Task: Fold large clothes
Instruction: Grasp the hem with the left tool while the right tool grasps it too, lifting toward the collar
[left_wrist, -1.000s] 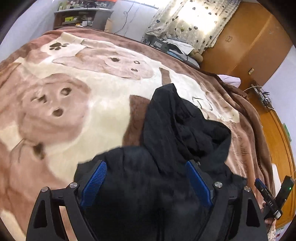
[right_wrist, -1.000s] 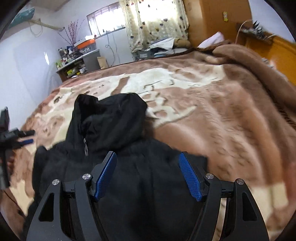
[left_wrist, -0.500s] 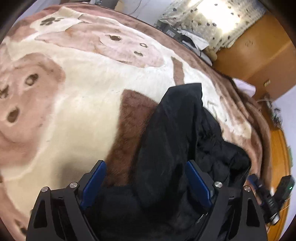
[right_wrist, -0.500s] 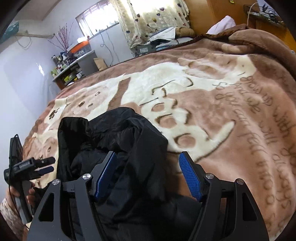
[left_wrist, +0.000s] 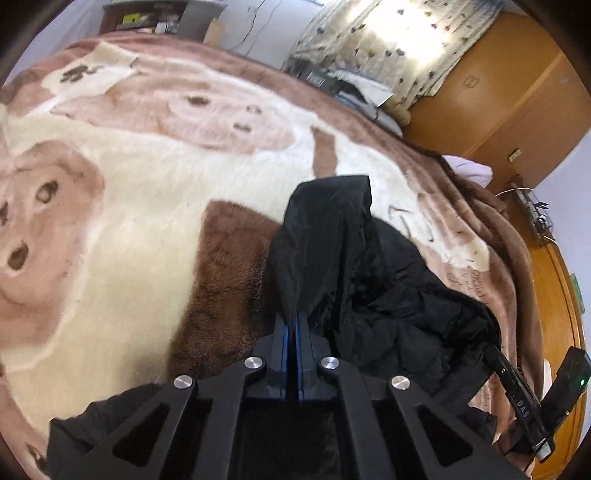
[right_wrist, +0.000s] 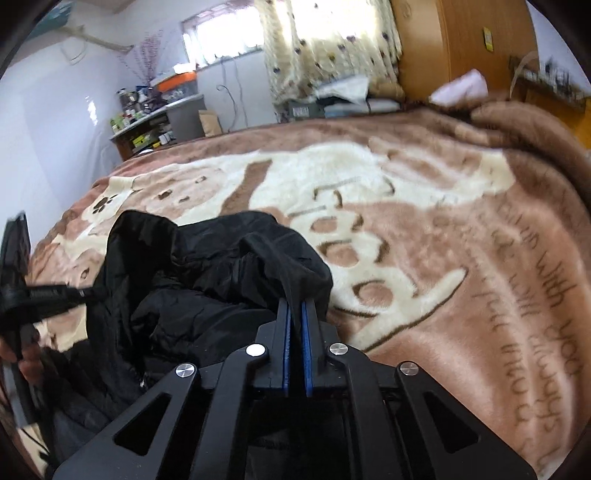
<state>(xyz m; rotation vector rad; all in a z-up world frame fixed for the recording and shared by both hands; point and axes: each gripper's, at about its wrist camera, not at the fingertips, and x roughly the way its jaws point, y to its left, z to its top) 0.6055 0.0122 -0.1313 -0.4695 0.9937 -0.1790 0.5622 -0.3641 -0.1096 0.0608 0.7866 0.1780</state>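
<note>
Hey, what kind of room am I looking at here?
Most likely a bedroom in a home: a bed covered by a plush brown and cream blanket, a curtained window, and a wooden wardrobe against the wall. A black jacket lies on the blanket.

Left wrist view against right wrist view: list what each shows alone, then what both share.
Left wrist only: the dark brown patch of the blanket beside the jacket, and the bear faces printed on the blanket.

Right wrist only: the window, the cluttered shelf, and the writing on the blanket.

Both: the black jacket bunched on the blanket, the curtain, the wooden wardrobe, and both claws, left and right, each shut on jacket fabric.
</note>
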